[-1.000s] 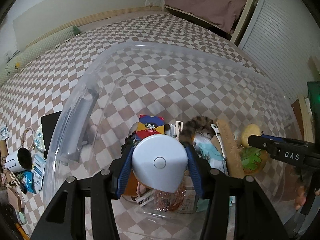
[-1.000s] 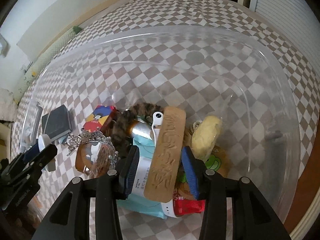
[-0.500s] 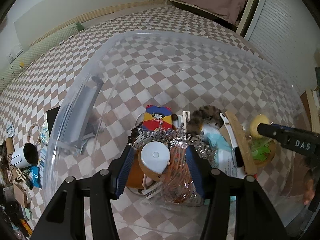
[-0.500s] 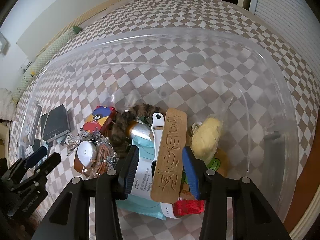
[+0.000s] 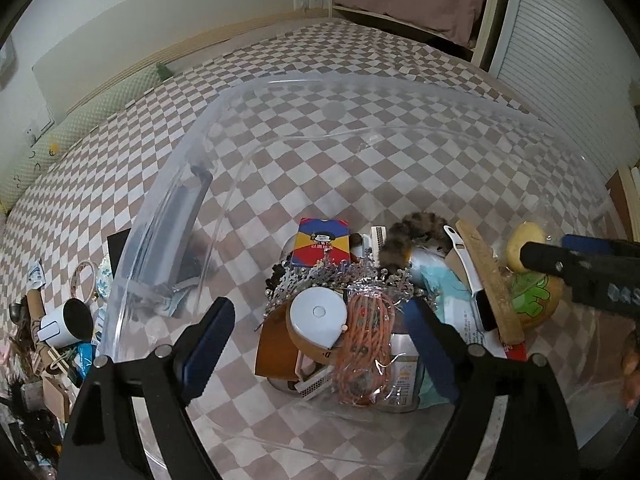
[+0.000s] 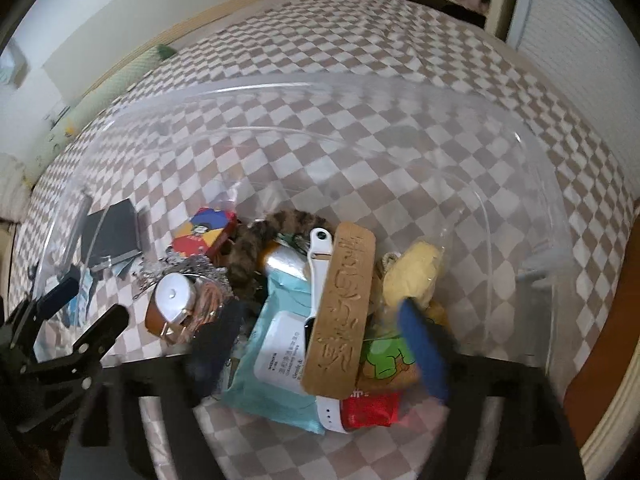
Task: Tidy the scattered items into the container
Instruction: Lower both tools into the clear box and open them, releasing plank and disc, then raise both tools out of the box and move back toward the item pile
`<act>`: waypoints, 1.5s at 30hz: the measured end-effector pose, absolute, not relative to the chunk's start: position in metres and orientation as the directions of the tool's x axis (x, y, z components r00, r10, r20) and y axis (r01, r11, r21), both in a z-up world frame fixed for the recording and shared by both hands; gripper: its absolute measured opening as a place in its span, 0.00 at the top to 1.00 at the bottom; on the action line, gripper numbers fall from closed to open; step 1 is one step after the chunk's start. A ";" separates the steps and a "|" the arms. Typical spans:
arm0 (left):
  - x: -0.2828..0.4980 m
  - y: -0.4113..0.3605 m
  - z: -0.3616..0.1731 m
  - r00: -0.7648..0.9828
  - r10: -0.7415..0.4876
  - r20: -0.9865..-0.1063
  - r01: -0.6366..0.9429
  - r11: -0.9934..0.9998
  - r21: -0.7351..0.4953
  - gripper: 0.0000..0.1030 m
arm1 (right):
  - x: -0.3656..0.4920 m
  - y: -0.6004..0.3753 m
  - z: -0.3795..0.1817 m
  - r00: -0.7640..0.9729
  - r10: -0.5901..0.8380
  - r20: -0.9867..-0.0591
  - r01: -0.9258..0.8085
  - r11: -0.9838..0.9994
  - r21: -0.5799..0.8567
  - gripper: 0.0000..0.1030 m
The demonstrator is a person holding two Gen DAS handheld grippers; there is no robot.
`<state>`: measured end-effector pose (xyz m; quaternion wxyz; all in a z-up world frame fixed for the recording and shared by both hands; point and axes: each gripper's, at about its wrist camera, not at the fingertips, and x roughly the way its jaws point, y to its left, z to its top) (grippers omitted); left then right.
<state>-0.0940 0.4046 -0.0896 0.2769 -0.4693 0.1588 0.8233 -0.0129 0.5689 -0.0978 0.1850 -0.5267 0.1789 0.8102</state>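
Note:
A clear plastic container (image 5: 360, 80) (image 6: 280, 88) holds a pile of items. My left gripper (image 5: 318, 304) hangs over it, its jaws opening wide and touching nothing. Below the jaws a white round tape measure (image 5: 318, 314) lies free beside a silver tiara (image 5: 320, 280) and a bagged orange cord (image 5: 364, 344). My right gripper (image 6: 320, 308) is blurred, its jaws opening. Between them, untouched, a carved wooden plaque (image 6: 340, 308) rests on a blue wipes pack (image 6: 276, 364). Each gripper shows at the edge of the other's view.
Outside the container's left wall, a white mug (image 5: 66, 322), a black notebook (image 5: 118, 248) and small clutter lie on the checkered surface. A card box (image 5: 322, 240), a furry tail (image 5: 416, 228) and a yellow lump (image 6: 412, 272) are in the pile. A shutter door (image 5: 560, 60) stands right.
The left gripper let go of the white tape measure, which dropped onto the pile, and its jaws spread wide. The right jaws came off the wooden plaque, which now lies free.

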 end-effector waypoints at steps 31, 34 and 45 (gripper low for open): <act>-0.066 0.342 -0.009 -0.572 0.372 -0.731 -0.539 -0.843 -0.007 0.00 | 0.017 0.513 -0.032 -0.557 0.292 -0.777 -0.461 -0.887 -0.003 0.00; -0.061 0.331 0.000 -0.605 0.373 -0.704 -0.525 -0.851 0.001 0.00 | 0.022 0.506 -0.017 -0.601 0.295 -0.743 -0.462 -0.887 0.021 0.00; -0.043 0.259 0.031 -0.751 0.354 -0.558 -0.422 -0.906 -0.007 0.00 | 0.038 0.463 0.024 -0.751 0.295 -0.591 -0.410 -0.909 0.068 0.00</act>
